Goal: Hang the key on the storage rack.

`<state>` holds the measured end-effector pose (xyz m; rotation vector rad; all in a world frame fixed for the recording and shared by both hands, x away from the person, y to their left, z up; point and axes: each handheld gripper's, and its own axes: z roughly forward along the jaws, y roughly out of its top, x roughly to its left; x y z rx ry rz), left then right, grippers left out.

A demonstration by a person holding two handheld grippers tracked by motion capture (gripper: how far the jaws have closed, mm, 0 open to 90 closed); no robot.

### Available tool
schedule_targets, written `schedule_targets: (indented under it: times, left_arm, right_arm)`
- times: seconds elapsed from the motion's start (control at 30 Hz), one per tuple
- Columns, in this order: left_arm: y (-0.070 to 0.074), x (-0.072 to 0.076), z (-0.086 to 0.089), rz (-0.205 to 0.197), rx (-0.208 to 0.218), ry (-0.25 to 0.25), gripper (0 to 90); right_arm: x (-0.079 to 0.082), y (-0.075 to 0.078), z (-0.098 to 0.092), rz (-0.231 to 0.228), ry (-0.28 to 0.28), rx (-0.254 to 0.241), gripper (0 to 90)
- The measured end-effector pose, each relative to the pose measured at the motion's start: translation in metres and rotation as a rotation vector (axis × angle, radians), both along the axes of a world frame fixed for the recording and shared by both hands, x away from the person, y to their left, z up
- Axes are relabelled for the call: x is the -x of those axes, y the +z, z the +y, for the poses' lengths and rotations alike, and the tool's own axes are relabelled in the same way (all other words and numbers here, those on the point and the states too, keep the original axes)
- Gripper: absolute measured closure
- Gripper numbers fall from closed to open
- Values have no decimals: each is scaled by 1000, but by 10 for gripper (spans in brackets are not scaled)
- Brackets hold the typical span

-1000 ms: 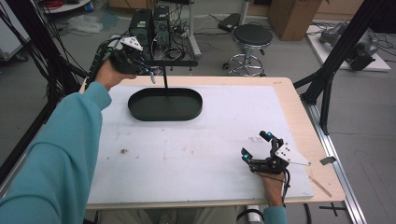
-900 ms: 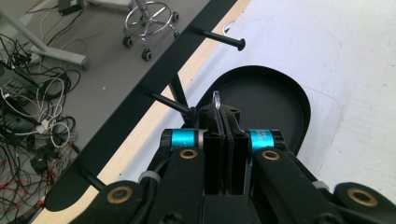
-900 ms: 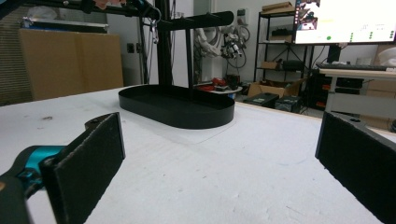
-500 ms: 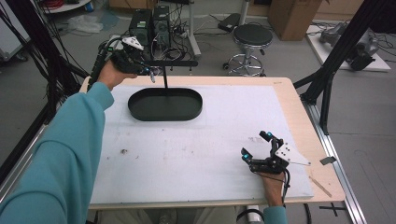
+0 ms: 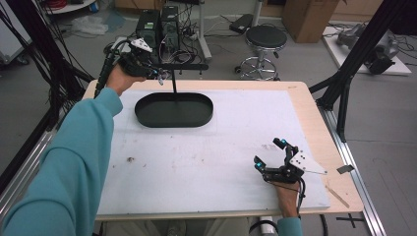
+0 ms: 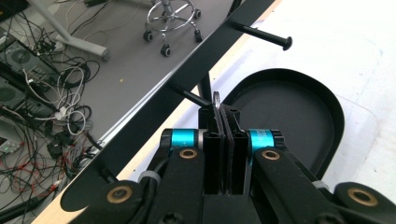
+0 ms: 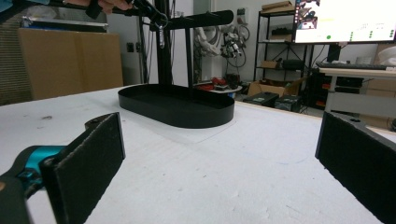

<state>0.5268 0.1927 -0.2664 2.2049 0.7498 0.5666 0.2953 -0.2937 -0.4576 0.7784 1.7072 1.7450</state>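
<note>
Left side, far edge of the table (image 5: 147,196): the left gripper (image 5: 156,73) is raised to the black stand (image 5: 173,81), up at its crossbar (image 6: 187,70). In the left gripper view the jaws are pressed together on a thin metal ring (image 6: 217,99), of which just the top edge pokes out above the pads. The ring sits right at one of the short pegs (image 6: 190,95) sticking out of the bar; whether it is already threaded over the peg or just at the tip I cannot tell. A second peg (image 6: 264,36) farther along the bar is bare.

Middle: the stand's oval tray (image 5: 174,110) has nothing in it that I can make out (dark inside, so small things could hide).

Right side, near edge: the right gripper (image 5: 269,153) lies low over the table, jaws spread wide with nothing between them, well apart from the stand. In the right gripper view something small and metallic (image 7: 161,35) hangs from the bar under the left hand, probably the same ring.

Judgement: the hanging job looks to be at its main step. The ring is carried to the peg but not let go. Left to do: seat it fully on the peg, open the jaws, draw the hand back.
</note>
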Motion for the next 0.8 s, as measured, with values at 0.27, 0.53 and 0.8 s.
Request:
schedule_targets:
  times: [0.27, 0.53, 0.8]
  left_arm:
    - [-3, -2, 4, 3, 47, 37, 769]
    - [-4, 6, 17, 3, 198, -29, 383]
    - [-2, 41, 26, -62, 274, -99, 17]
  right_arm:
    - [0, 0, 0, 2, 0, 1, 6]
    - [0, 0, 0, 3, -2, -3, 6]
    - [0, 0, 0, 6, 2, 0, 6]
